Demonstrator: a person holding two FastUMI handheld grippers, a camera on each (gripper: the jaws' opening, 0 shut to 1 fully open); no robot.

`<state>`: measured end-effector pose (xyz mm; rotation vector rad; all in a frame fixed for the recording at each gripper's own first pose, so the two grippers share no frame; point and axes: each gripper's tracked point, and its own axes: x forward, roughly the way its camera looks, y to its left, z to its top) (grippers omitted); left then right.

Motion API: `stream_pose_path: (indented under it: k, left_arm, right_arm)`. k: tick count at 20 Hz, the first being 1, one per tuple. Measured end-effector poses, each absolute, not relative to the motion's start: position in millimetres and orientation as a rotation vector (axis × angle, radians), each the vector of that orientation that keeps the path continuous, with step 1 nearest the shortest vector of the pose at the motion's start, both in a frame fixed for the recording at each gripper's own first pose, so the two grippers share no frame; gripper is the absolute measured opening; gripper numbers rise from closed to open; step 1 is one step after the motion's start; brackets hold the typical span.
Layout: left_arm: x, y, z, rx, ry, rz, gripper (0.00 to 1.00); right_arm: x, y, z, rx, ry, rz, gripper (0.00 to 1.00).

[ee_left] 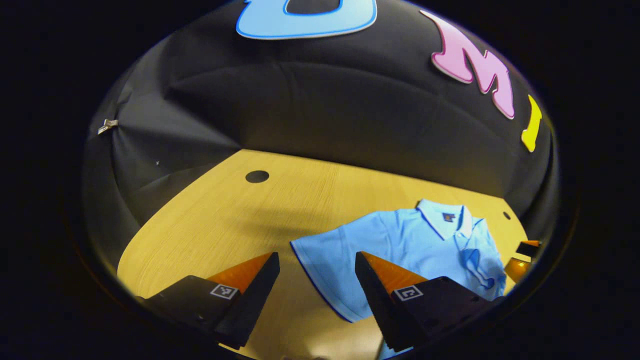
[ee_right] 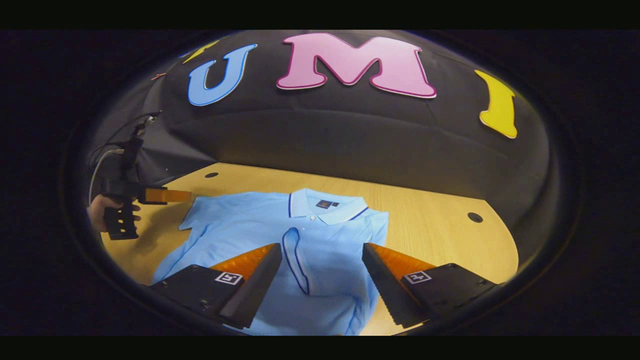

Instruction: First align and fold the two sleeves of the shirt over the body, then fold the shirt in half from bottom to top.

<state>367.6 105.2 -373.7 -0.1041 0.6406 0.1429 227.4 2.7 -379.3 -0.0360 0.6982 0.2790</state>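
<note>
Along the left gripper view, the left gripper (ee_left: 316,285) is hovering with fingers released over the one unfolded sleeve (ee_left: 325,260) of the single shirt (ee_left: 415,240) lying on the worktop (ee_left: 225,220); pinching its hem squarely should be helping. Across the right gripper view, the right gripper (ee_right: 320,275) is hanging released above one folded sleeve (ee_right: 296,265).

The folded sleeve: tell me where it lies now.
In the right gripper view, the folded sleeve lies across the shirt body, below the collar, between the right tool's fingers.
</note>
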Motion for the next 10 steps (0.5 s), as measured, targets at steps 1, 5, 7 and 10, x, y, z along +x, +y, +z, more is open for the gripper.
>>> stream_pose_path:
  k: [1,5,7,10]
  left_arm:
    - [376,110,-380,-0.093,0.650,0.145,0.97]
    - [395,114,-404,-0.106,0.701,0.143,0.97]
    - [403,114,-407,-0.040,0.704,0.143,0.98]
    - [407,103,-409,-0.004,0.717,0.108,0.94]
  right_arm:
    - [226,-3,-378,-0.027,0.697,0.270,1.00]
    - [224,-32,-371,-0.038,0.680,0.222,0.96]
    - [223,-44,-370,-0.037,0.680,0.200,1.00]
    - [223,-55,-372,-0.021,0.684,0.179,1.00]
